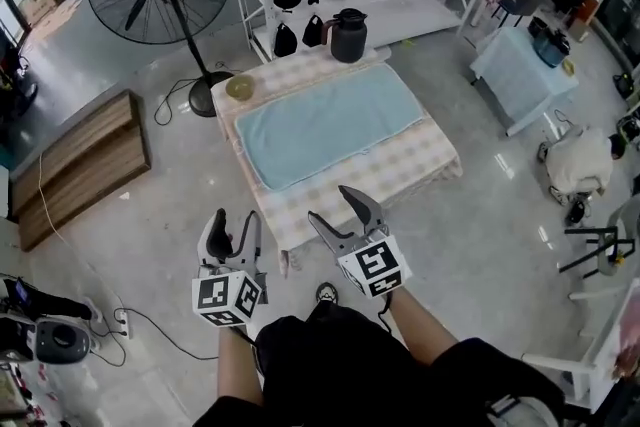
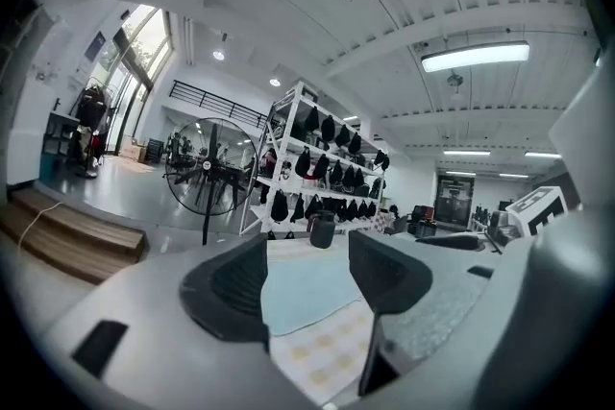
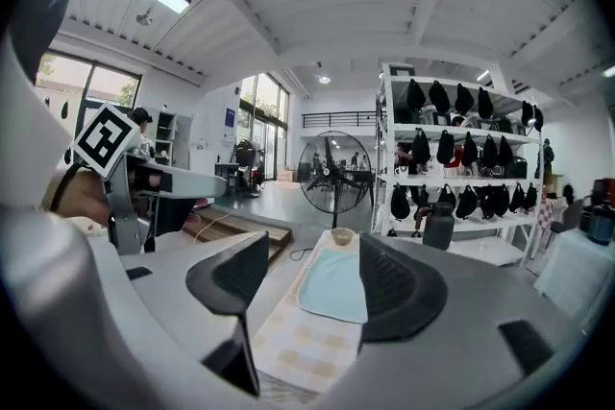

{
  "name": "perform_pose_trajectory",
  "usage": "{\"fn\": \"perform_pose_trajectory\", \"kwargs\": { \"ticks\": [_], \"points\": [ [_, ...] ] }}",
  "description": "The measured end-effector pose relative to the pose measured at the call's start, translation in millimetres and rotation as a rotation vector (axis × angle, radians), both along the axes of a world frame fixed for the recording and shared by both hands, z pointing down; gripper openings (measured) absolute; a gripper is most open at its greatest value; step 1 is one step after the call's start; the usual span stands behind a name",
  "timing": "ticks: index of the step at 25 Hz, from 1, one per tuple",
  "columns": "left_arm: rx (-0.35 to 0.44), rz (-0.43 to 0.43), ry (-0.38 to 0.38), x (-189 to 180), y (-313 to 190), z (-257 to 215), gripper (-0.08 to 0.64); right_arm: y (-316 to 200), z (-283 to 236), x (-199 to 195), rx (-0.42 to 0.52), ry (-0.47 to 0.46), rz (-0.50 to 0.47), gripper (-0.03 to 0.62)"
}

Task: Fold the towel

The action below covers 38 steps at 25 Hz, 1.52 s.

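Fingers (image 2: 231, 288) of the left gripper (image 1: 234, 227) stand moderately apart with nothing between them. Those of the right gripper (image 1: 330, 205) are spread wider and are also empty. Both grippers hang in the air short of the near edge of the table (image 1: 445, 165), well apart from anything they could grasp. At the table's far left corner sits a small bowl (image 1: 239, 87). Beside it, the light blue towel (image 1: 330, 125) lies spread flat across the middle of the table, on top of a checked cloth (image 1: 340, 195) that covers the whole surface and hangs over the near edge. Just beyond the towel's far edge, towards the right, stands a dark jug (image 1: 347, 35). The main risk, as I judge it, is the layering. The towel looks thin and lies flush on the cloth, so a finger pushed in too low at a corner could pinch both layers. Lifting then would drag the cloth and pull the bowl or the jug along, and the jug looks tall enough to tip. A second risk is an uneven start: the two grippers are opened by different amounts and sit at different heights, so one corner may be caught before the other, leaving the fold skewed. Carrying the near edge too far back could also bring it against the jug.
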<state>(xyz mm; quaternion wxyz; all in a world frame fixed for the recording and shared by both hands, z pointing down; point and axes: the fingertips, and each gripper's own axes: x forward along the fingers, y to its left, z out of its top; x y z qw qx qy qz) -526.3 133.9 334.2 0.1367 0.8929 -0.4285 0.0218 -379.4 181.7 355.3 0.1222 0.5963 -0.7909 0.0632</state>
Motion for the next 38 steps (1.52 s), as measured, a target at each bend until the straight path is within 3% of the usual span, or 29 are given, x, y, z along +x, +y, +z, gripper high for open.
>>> {"fn": "perform_pose_trajectory", "kwargs": {
  "ticks": [10, 19, 28, 32, 38],
  "points": [
    [-0.128, 0.031, -0.112, 24, -144, 66, 0.25, -102, 68, 12, -0.165, -0.064, -0.027, 0.278],
    [-0.275, 0.138, -0.181, 43, -279, 138, 0.25, -192, 137, -13, -0.338, -0.072, -0.024, 0.278],
    [-0.48, 0.211, -0.289, 49, -348, 244, 0.249, -220, 236, -49, -0.575, -0.11, -0.036, 0.275],
    [-0.571, 0.204, -0.27, 53, -375, 277, 0.243, -217, 265, -57, -0.651, -0.081, -0.048, 0.257],
    [-0.603, 0.206, -0.304, 65, -414, 302, 0.236, -222, 285, -59, -0.699, -0.072, -0.009, 0.225]
  ]
}}
